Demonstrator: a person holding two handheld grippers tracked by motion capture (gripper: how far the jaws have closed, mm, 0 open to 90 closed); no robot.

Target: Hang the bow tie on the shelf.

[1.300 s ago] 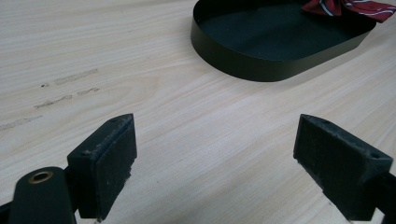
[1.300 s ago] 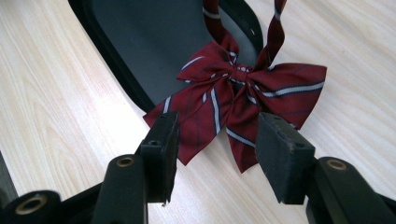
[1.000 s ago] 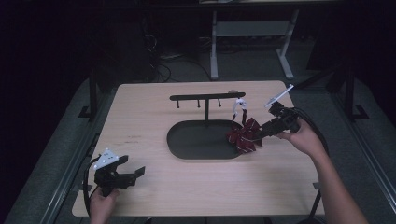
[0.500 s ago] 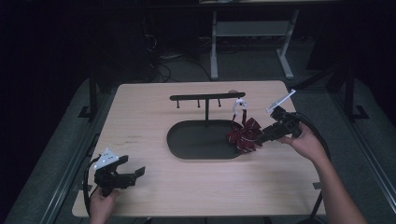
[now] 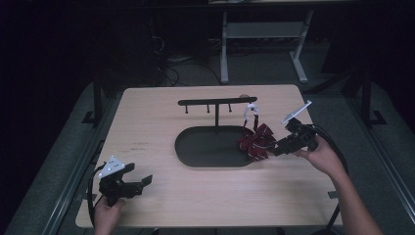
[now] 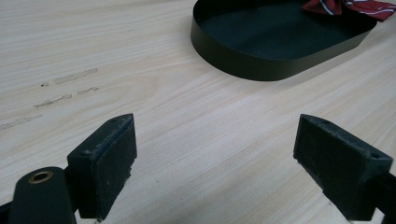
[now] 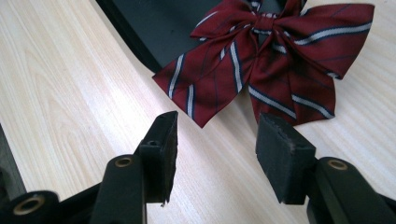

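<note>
Right hand-held gripper (image 5: 272, 150) nearer table (image 5: 161, 122)

Dim, perhaps underexposed surroundings; sharp close-ups.

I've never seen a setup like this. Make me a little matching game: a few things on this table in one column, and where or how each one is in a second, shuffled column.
Things:
1. bow tie
2. black tray
3. left tool
4. right tool

Descriptions:
A. oval, in the middle of the wooden table, with a hook stand rising from it
B. open, near the table's front left corner, with bare wood between its jaws
C. dark red with stripes, draped over the tray's right rim
D. open, pointing at the striped cloth from the right

Pairs: 1-C, 2-A, 3-B, 4-D
</note>
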